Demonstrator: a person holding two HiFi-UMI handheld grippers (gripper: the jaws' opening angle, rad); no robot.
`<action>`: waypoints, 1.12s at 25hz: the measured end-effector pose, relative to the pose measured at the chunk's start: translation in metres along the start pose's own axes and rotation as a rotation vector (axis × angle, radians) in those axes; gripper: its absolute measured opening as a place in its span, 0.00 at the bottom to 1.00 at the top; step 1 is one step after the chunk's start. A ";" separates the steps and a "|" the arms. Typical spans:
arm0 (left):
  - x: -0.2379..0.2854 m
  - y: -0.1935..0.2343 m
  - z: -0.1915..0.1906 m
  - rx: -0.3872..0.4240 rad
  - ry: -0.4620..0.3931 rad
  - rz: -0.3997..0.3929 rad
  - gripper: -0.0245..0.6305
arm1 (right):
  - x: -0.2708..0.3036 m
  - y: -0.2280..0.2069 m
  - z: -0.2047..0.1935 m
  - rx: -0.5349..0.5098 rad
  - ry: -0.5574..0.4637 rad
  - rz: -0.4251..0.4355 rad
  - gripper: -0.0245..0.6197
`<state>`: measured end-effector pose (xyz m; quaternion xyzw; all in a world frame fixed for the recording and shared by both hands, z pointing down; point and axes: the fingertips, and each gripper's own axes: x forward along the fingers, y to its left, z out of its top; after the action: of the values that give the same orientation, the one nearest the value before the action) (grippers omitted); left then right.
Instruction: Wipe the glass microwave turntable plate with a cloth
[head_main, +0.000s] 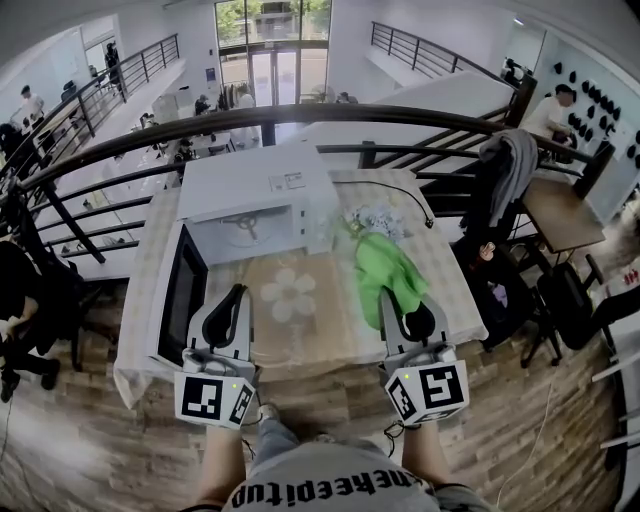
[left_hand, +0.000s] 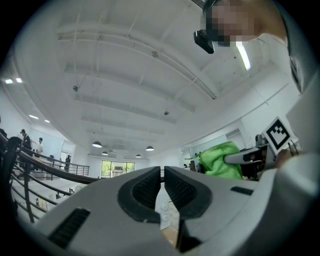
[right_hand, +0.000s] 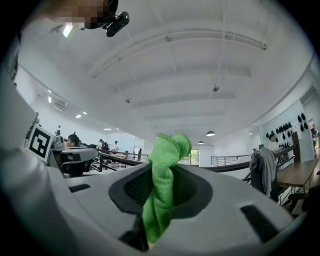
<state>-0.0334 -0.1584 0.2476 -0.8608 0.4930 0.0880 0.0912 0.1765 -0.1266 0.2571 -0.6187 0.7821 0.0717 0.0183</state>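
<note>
From where I stand the wiping looks barely started, if at all. The right gripper (head_main: 398, 302) is clenched on the green cloth (head_main: 385, 268). Its own view shows a fold pinched between the pads and sticking up past them. Both grippers are tipped up toward the ceiling, so the cloth hangs in the air and is not on any glass.

The left gripper (head_main: 236, 296) has its jaws drawn together with only a sliver of gap, and nothing sits between them.

The plate (head_main: 289, 297) seems to lie flat on the table (head_main: 455, 300), just in front of the microwave (head_main: 255, 190) and between the two grippers. It is clear glass and blurred, so I make it out mainly by the pale flower shape at its middle. I cannot say whether it is clean or dirty.

The microwave stands with its door (head_main: 184, 290) swung out to the left. Its cavity looks empty apart from a small fitting on the floor, probably the roller ring. So the plate being out reads as done. Bringing the cloth down and rubbing the surface is, I'd judge, all still to do
</note>
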 end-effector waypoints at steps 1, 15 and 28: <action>0.000 0.000 0.000 0.000 0.000 0.000 0.07 | 0.000 0.000 0.000 -0.001 -0.001 0.000 0.16; -0.002 0.005 -0.001 -0.004 0.003 0.012 0.07 | 0.002 0.001 0.002 0.002 -0.013 -0.007 0.16; -0.005 0.010 -0.002 -0.005 0.006 0.028 0.07 | 0.004 0.003 0.003 0.007 -0.019 -0.003 0.16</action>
<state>-0.0447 -0.1594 0.2504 -0.8544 0.5049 0.0878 0.0865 0.1722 -0.1298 0.2538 -0.6192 0.7811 0.0747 0.0280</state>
